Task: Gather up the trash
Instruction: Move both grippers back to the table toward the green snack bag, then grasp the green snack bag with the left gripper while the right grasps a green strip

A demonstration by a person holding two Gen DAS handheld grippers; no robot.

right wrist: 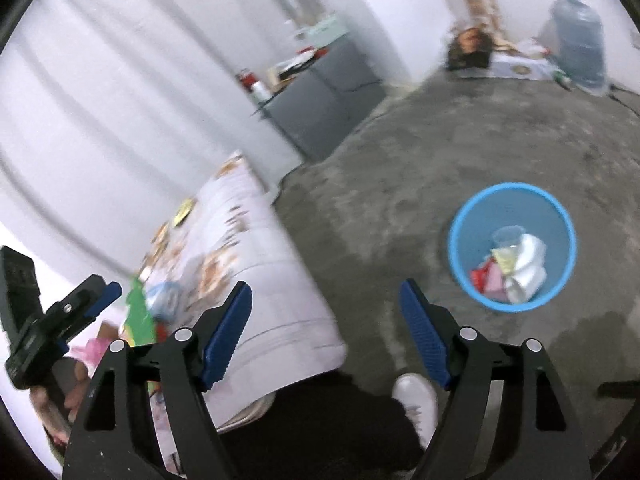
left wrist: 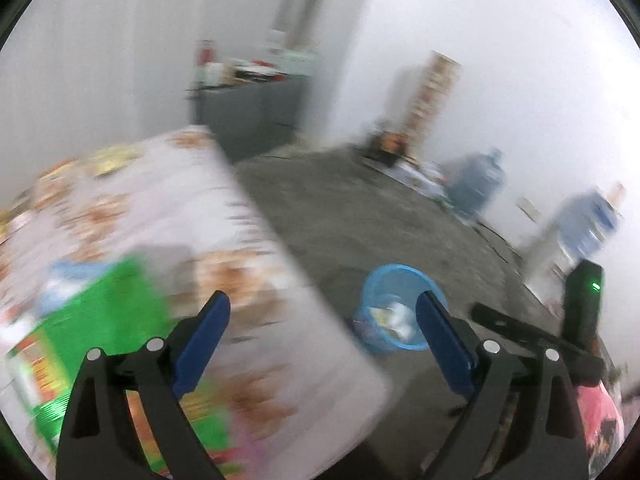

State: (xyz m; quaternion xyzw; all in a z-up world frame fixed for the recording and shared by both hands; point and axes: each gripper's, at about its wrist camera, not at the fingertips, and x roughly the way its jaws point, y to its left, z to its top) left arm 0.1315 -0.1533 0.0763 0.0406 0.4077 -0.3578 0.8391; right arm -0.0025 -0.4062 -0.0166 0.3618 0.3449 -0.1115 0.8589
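Note:
A blue bin (right wrist: 512, 200) stands on the concrete floor with crumpled trash (right wrist: 516, 268) in it. The left wrist view shows the same bin (left wrist: 394, 267) just past the right finger. My right gripper (right wrist: 325, 287) hangs open with nothing between its fingers, above the floor between the table corner and the bin. My left gripper (left wrist: 322, 300) is also open with nothing in it, over the edge of the table. The table's patterned cloth (left wrist: 200, 208) carries a green pack (left wrist: 100, 312), a clear wrapper (right wrist: 164, 292) and a yellow scrap (right wrist: 184, 210). The left wrist view is blurred.
A person's white shoe (right wrist: 416, 396) and dark trouser leg (right wrist: 320, 412) are on the floor below my right gripper. A grey cabinet (right wrist: 328, 92) with clutter on top stands by the far wall. Water jugs (left wrist: 476, 184) and boxes line the right wall.

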